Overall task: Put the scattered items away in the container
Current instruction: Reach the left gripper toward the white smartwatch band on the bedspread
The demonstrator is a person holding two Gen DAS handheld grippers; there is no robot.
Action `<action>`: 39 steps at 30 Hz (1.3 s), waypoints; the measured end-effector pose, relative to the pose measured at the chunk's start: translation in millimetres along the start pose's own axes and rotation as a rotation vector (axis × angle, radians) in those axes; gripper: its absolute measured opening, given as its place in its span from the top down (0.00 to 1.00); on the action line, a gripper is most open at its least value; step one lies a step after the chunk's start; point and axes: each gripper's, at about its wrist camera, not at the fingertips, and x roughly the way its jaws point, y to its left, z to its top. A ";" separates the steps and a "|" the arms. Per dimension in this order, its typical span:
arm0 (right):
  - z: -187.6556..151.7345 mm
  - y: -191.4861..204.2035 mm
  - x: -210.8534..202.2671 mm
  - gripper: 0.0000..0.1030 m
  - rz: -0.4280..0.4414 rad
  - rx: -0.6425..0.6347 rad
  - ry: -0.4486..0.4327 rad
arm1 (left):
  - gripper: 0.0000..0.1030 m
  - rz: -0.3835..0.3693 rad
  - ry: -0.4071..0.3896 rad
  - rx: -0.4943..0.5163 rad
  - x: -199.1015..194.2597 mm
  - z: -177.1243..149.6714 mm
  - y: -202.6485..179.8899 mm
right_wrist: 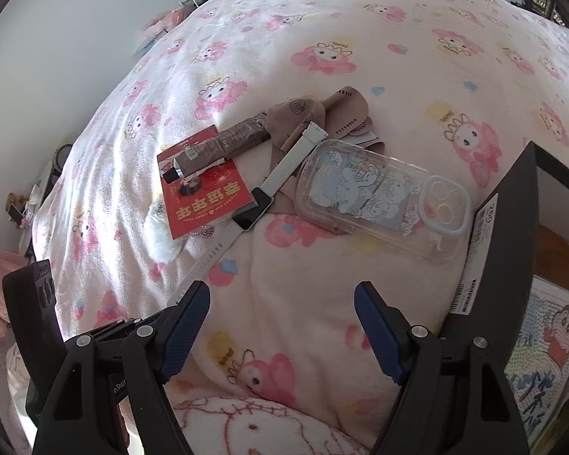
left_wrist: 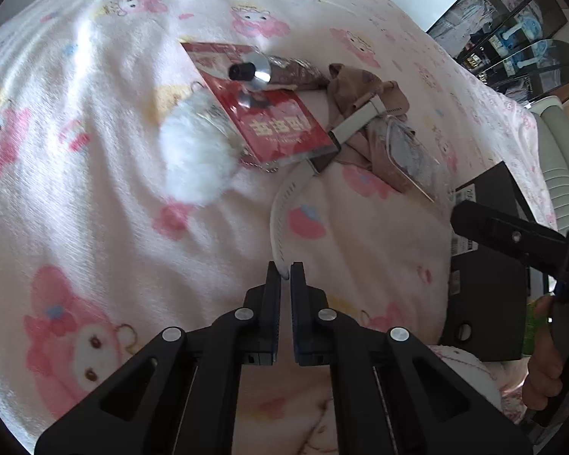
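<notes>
Left gripper (left_wrist: 285,271), lower centre, is pinched on the white watch strap (left_wrist: 280,223), seemingly to lift the smartwatch (right_wrist: 252,208). Right gripper (right_wrist: 282,305) hangs spread and empty. Black box (right_wrist: 512,235) waits at right edge.

Bare pink cartoon-print blanket (right_wrist: 303,303) is lying open near the grippers; black rectangular box (right_wrist: 512,227) is blocking the right, clear plastic phone case (right_wrist: 379,197) crowding ahead.
</notes>
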 end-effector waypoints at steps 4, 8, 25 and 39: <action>-3.1 0.0 5.9 0.25 0.046 0.015 0.011 | 0.69 0.008 0.013 -0.047 6.9 12.8 25.9; -5.7 -3.5 5.9 0.25 0.071 0.039 0.009 | 0.62 0.075 0.063 -0.054 28.5 22.2 41.3; -7.6 -13.0 0.2 0.25 0.146 0.133 0.007 | 0.99 -0.251 0.048 0.097 -27.5 13.1 -51.2; 4.3 -20.7 26.2 0.25 0.037 0.142 0.049 | 0.62 -0.163 0.091 0.065 -20.9 22.1 -14.5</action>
